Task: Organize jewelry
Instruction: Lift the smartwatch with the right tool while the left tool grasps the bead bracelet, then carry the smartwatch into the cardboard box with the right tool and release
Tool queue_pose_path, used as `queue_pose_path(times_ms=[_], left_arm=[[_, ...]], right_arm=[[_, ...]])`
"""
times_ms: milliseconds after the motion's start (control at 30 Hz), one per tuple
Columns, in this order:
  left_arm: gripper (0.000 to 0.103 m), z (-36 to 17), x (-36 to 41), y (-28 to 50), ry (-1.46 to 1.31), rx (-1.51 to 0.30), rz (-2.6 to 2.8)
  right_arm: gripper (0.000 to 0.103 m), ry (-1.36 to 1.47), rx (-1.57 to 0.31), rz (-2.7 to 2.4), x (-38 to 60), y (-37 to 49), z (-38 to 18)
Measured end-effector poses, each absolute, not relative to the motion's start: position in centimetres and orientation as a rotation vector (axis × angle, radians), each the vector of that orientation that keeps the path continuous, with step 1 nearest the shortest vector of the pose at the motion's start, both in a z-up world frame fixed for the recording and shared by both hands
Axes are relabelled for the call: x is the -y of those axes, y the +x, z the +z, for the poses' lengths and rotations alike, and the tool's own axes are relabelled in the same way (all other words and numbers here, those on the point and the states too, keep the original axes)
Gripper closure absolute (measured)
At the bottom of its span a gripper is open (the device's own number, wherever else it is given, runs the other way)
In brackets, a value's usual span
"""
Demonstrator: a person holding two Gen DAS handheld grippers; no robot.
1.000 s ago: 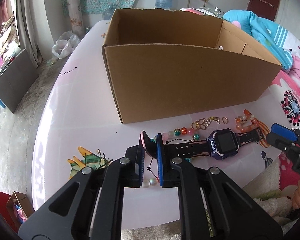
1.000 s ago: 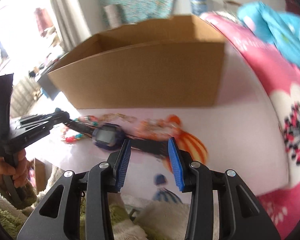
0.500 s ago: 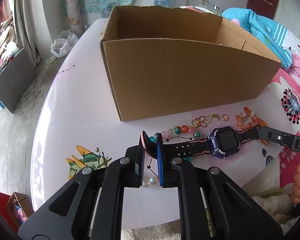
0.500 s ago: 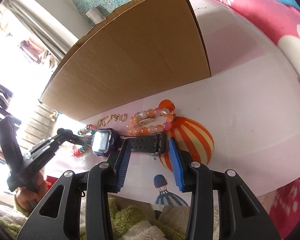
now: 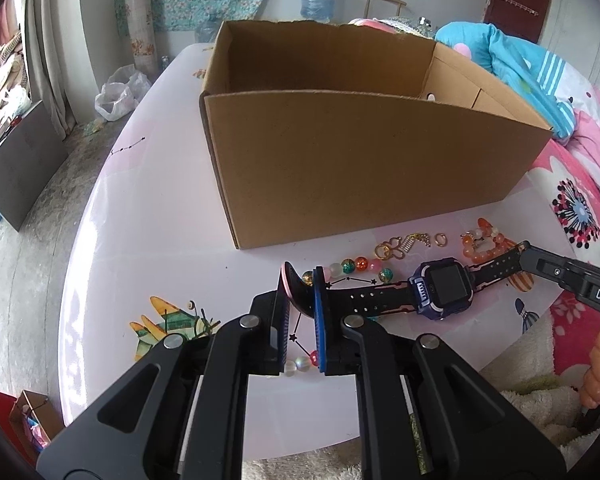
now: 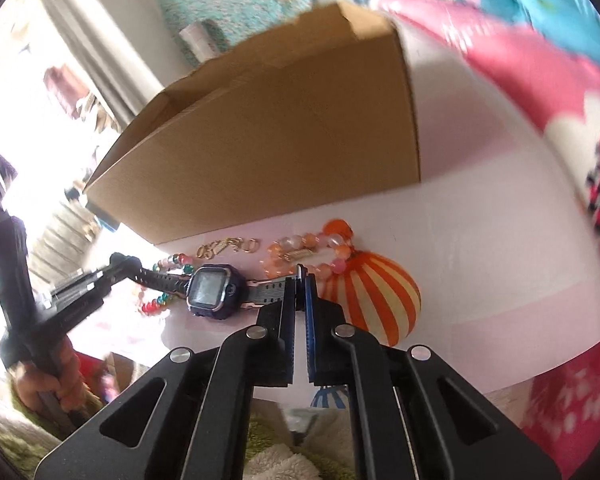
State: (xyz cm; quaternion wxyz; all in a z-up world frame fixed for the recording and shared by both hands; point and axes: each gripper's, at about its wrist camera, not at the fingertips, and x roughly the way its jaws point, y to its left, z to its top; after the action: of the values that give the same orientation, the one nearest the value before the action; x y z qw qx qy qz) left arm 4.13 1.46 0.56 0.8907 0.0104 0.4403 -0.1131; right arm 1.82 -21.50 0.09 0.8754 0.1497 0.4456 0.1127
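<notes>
Holding: we had the watch point(image 5: 444, 288) by both strap ends, flat on the pink tabletop point(image 5: 148, 216), just in front of the cardboard box point(image 5: 360, 168).
Left gripper point(image 5: 298, 300): clenched on the strap's pink-lined tip, which curled up between the pads.
Right gripper point(image 6: 300, 280): clamped on the opposite strap end, its jaws nearly together (the strap looked thin there).
Long axis: we saw the watch stretched side to side, roughly parallel to the box's near wall, one gripper at each end.
Direction to goal: we judged the box lay straight beyond the watch from both hands, so a lift up and forward over the wall seemed called for.
Nearer hand: neither, we thought; each sat at its own end.
Neighbours: the bead bracelet point(image 5: 356, 266) partly under the strap, the orange bracelet point(image 6: 312, 248) just beside the right end, gold trinkets point(image 5: 404, 242) near the box.
</notes>
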Motion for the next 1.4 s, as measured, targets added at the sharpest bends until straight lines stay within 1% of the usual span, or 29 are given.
queue_pose_path(times_ms=[133, 267, 600, 833, 967, 1067, 1133, 1200, 1400], left_arm=[[0.096, 1.7, -1.8, 3.7, -0.022, -0.878, -0.270], [0.100, 2.8, -2.3, 3.0, -0.063, -0.841, -0.302], [0.101, 6.3, -3.4, 1.5, -0.139, -0.734, -0.398], [0.101, 13.2, -2.8, 2.5, -0.095, -0.535, -0.471], [0.101, 14.9, -1.6, 6.1, -0.102, -0.516, -0.512], [0.101, 14.7, -0.7, 8.2, -0.072, -0.553, -0.475], [0.101, 14.6, -0.9, 8.8, -0.118, -0.595, -0.514], [0.101, 14.7, -0.7, 8.4, -0.082, -0.576, -0.497], [0.101, 14.1, -0.3, 7.9, -0.066, -0.609, -0.492]], right_arm=[[0.098, 0.172, -0.849, 0.238, 19.8, 0.6, 2.6], [0.098, 0.151, -0.797, 0.246, 19.7, -0.3, 4.3], [0.099, 0.124, -0.680, 0.266, 20.2, -1.0, 8.8], [0.099, 0.067, -0.511, 0.352, 19.7, 1.5, 14.9], [0.100, 0.048, -0.490, 0.400, 19.7, 6.0, 17.2], [0.100, 0.053, -0.520, 0.379, 20.2, 8.7, 17.8], [0.100, 0.096, -0.521, 0.400, 21.3, 8.7, 18.1], [0.100, 0.098, -0.515, 0.382, 21.9, 8.1, 17.9], [0.099, 0.242, -0.611, 0.401, 24.1, 6.4, 13.2]])
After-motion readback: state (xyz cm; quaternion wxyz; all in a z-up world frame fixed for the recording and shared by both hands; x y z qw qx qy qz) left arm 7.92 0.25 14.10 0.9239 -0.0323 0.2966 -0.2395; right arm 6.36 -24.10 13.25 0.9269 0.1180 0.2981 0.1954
